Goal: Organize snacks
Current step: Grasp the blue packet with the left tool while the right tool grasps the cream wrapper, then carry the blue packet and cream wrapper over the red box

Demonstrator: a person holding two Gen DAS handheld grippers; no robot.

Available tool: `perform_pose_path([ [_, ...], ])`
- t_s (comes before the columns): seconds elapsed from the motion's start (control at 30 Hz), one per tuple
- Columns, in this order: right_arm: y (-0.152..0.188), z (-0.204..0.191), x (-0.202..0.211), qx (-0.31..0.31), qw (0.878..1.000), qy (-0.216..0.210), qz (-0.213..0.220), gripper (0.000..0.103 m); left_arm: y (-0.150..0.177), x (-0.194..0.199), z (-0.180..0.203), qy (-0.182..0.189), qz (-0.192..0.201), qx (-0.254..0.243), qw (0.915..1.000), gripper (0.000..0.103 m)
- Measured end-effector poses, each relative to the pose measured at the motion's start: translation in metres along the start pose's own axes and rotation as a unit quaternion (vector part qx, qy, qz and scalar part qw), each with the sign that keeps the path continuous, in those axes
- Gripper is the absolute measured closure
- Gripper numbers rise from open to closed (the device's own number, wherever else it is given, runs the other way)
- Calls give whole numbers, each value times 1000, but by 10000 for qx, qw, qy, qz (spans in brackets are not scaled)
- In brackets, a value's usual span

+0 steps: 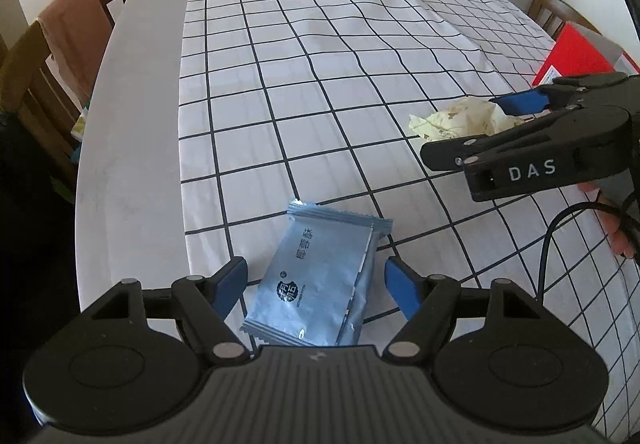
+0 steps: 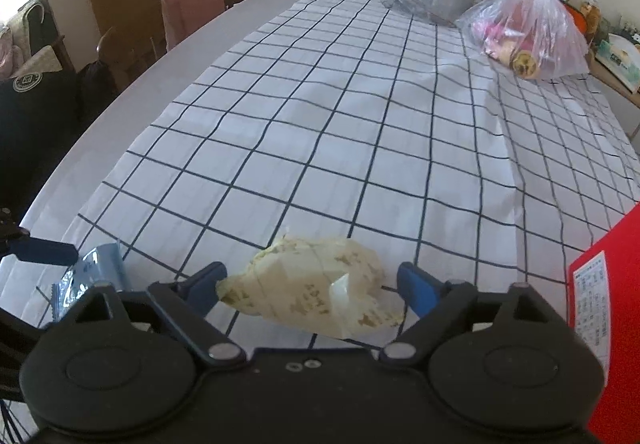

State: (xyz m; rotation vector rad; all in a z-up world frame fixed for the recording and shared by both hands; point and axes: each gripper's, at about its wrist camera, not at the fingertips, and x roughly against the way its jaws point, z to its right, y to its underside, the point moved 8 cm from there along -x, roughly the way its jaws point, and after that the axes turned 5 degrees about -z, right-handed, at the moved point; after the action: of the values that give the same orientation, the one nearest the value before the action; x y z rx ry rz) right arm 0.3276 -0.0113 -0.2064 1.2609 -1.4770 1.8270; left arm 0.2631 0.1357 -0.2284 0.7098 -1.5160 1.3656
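Left gripper (image 1: 316, 290) low over the bench (image 1: 132, 147), jaws spread wide. Right gripper (image 2: 310, 290) same pose, jaws wide apart, level with left, off to its right.

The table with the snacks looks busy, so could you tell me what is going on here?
A person is sorting snacks with two handheld grippers. The left gripper is open around a blue packet on the checked cloth. The right gripper is open around a cream wrapped snack. Neither is gripped yet. A red box sits to the right.
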Motion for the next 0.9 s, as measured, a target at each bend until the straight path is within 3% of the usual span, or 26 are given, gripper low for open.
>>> perform_pose_path([
  [0.13, 1, 0, 0, 1, 10000, -4, 0, 19, 0, 1, 2, -93, 42, -54, 9999, 44],
  [0.33, 3, 2, 3, 8, 10000, -18, 11, 29, 0, 2, 4, -179, 94, -30, 9998, 54],
  [0.67, 16, 7, 19, -127, 9997, -202, 40, 46, 1, 5, 5, -217, 86, 286, 9993, 56],
  [0.9, 32, 6, 40, -227, 9988, -437, 83, 49, 9, 14, 14, -281, 38, 537, 9982, 56],
])
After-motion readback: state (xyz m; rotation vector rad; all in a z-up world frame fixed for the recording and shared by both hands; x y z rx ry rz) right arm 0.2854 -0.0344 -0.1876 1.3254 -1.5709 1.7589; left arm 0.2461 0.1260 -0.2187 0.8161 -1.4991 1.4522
